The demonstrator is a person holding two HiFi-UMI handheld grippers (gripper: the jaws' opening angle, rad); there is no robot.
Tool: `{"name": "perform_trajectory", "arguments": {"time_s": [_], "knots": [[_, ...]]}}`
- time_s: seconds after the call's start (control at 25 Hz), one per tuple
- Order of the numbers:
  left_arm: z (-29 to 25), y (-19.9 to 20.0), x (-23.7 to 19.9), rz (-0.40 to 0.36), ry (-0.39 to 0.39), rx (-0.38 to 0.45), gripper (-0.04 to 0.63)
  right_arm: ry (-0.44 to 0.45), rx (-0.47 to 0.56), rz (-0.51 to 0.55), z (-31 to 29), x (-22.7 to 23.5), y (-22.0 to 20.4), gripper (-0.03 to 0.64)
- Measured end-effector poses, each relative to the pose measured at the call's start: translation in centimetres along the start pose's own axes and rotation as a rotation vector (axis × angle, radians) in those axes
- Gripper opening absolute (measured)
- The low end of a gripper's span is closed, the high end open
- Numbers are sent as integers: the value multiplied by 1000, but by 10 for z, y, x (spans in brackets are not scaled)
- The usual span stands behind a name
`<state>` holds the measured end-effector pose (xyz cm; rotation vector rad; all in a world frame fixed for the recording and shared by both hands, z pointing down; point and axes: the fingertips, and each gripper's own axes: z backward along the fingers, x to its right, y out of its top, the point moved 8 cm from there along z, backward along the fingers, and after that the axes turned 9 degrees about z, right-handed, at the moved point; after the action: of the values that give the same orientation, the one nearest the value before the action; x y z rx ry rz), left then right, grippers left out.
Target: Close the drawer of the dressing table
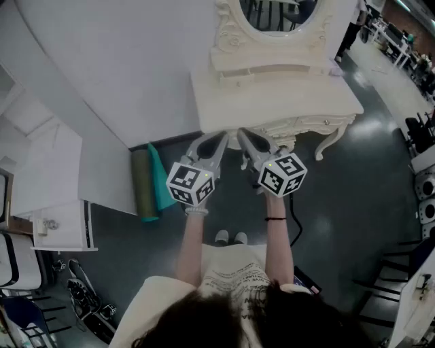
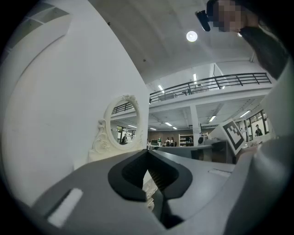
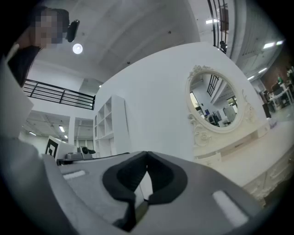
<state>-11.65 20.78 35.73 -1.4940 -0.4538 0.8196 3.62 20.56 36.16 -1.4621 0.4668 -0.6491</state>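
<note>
The cream dressing table (image 1: 272, 95) with its oval mirror (image 1: 275, 13) stands against the white wall. Its carved drawer front (image 1: 309, 126) with small knobs shows under the tabletop edge; I cannot tell how far it stands out. Both grippers are held level side by side at the table's front edge. The left gripper (image 1: 223, 137) has its jaws together with nothing between them, as its own view shows (image 2: 148, 151). The right gripper (image 1: 242, 134) is likewise shut and empty (image 3: 147, 153). The mirror (image 2: 120, 120) appears in both gripper views (image 3: 216, 103).
A green rolled mat (image 1: 143, 185) and a teal one (image 1: 160, 178) lean at the wall left of the table. A white cabinet (image 1: 61, 228) stands at far left with shoes (image 1: 80, 289) beside it. A black cable (image 1: 296, 224) runs on the dark floor; the person's feet (image 1: 231, 237) are below.
</note>
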Motion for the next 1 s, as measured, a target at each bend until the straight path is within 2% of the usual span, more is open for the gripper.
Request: {"name": "perform_trajectory", "arguments": {"time_s": [0.68,1.0], "knots": [[-19,-4,14,7,19,2,3,-8,4,-6,13,27,3,3],[-27,-20,25,46,26,-20,2,-21,-9,-26,26,39,-2,3]]}}
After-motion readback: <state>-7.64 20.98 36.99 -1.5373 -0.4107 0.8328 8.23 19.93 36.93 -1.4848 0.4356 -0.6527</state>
